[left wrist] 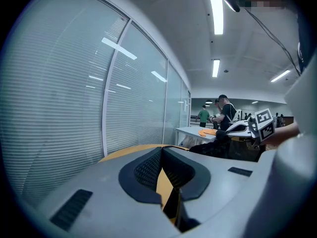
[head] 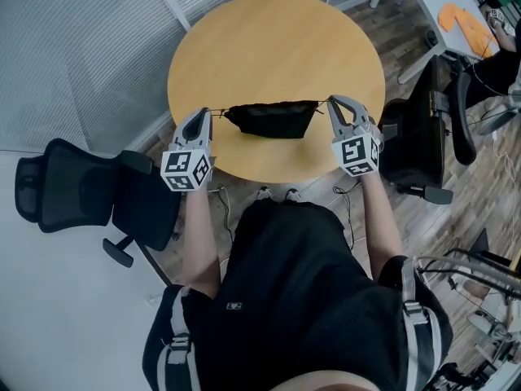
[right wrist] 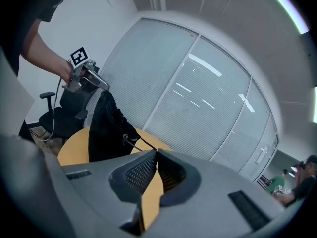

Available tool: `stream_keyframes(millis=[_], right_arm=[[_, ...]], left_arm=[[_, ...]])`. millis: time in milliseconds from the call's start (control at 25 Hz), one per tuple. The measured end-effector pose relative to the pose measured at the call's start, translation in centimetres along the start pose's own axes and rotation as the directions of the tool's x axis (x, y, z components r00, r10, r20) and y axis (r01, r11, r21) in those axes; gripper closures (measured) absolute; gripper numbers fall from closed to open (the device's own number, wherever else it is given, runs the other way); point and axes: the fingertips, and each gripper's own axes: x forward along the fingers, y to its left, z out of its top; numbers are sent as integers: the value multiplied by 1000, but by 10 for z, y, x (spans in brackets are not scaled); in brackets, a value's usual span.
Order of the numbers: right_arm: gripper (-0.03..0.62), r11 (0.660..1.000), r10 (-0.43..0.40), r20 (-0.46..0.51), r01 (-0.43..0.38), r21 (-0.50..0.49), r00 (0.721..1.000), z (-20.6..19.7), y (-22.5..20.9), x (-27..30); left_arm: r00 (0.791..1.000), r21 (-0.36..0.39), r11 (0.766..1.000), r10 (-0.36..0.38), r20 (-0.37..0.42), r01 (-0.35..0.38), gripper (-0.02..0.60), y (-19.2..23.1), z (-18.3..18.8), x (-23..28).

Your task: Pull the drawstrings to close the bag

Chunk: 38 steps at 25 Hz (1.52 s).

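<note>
Head view, bag: we see the black bag (head: pixel 273 119) hanging stretched just above the near part of the round wooden table (head: pixel 277 39), midway between our two claws.
Head view, left gripper (head: pixel 205 114): its jaws are pressed together on the left drawstring (head: pixel 218 111), which runs taut to the bag's left corner.
Head view, right gripper (head: pixel 332 101): its jaws are closed on the right drawstring (head: pixel 322 104), and the bag's right corner is just beside the tips.
Head view, chair: a black office chair (head: pixel 81 190) stands at our left, beside the table.
Left gripper view, jaws: the left gripper (left wrist: pixel 162 148) has its pads together; the cord is so thin here that we can only say it seems to leave the tips towards the right.
Left gripper view, bag: the bag (left wrist: pixel 218 147) sits right of the tips, with the right gripper (left wrist: pixel 241 128) beyond it.
Right gripper view, jaws: the right gripper (right wrist: pixel 156 151) is pinching the right drawstring (right wrist: pixel 143 144).
Right gripper view, bag: the bag (right wrist: pixel 104 128) hangs up and left of the tips over the table (right wrist: pixel 74 150), with the left gripper (right wrist: pixel 101 86) at its far top corner.
</note>
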Motion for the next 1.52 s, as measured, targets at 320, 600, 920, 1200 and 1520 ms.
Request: stream_keyframes(millis=[320, 600, 920, 1200, 1520], right_arm=[[531, 1000, -22, 0, 22, -15, 1000, -4, -9, -5], [531, 998, -53, -14, 53, 18, 999, -5, -23, -10], [531, 997, -74, -30, 74, 21, 997, -16, -31, -10], [531, 994, -102, -37, 103, 35, 994, -16, -41, -11], [531, 990, -124, -50, 127, 62, 991, -19, -49, -11]], left_arm=[[999, -8, 999, 31, 24, -31, 565, 1, 6, -7], [997, -44, 998, 46, 63, -44, 565, 1, 12, -10], [994, -65, 995, 80, 73, -76, 565, 4, 15, -12], [989, -94, 989, 126, 74, -118, 565, 9, 15, -15], [982, -132, 979, 168, 84, -156, 565, 19, 15, -17]])
